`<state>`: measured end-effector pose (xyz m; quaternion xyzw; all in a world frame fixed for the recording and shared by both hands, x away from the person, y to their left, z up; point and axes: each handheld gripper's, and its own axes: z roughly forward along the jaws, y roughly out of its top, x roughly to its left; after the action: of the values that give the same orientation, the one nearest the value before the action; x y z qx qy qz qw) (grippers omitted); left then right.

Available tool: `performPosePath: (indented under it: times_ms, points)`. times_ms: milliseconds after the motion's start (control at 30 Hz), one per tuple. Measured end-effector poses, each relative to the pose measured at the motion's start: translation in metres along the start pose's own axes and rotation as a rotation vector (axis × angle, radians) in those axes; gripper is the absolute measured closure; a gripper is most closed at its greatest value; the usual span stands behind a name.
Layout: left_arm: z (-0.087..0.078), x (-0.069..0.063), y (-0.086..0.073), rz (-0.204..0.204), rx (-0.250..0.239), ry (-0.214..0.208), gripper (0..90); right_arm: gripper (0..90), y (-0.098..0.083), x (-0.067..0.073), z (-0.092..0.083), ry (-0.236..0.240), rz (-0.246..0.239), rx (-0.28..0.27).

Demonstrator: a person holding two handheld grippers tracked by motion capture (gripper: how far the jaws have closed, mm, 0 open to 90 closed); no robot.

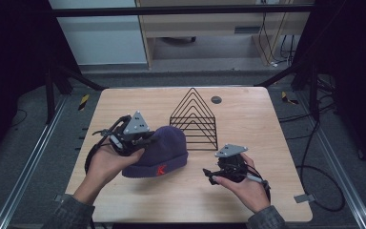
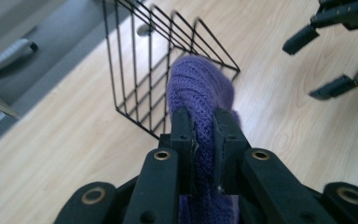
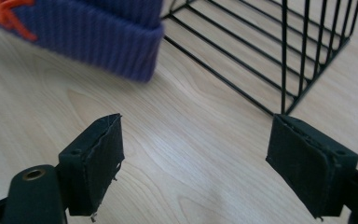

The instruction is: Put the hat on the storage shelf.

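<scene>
Left gripper (image 1: 132, 137) jaws clamp purple beanie (image 1: 164, 150), cuff toward desk's near edge; right gripper (image 3: 193, 158) jaws spread, empty.

Light wood table (image 1: 124, 102) w/ rounded corners, a small dark round disc (image 1: 216, 99) set in the top near the far edge. On it: black wire rack (image 1: 194, 119) w/ triangular frames, about mid-table toward the far side; purple knit beanie (image 1: 164, 152) w/ an orange stitched mark on its cuff, just in front-left of the rack, cuff end on the wood.
</scene>
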<state>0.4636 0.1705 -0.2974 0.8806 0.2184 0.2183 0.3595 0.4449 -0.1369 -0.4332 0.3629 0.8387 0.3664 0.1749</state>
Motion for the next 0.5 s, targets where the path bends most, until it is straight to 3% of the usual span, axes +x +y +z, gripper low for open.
performPosePath:
  times_ms: [233, 500]
  points:
    - [-0.021, 0.017, 0.013, -0.007, -0.046, 0.011, 80.1, 25.4, 0.024, 0.009, 0.002, 0.042, -0.056, 0.009]
    - [-0.034, 0.024, 0.021, 0.009, -0.069, 0.005, 80.0, 32.7, 0.061, 0.014, 0.01, 0.082, -0.122, 0.016]
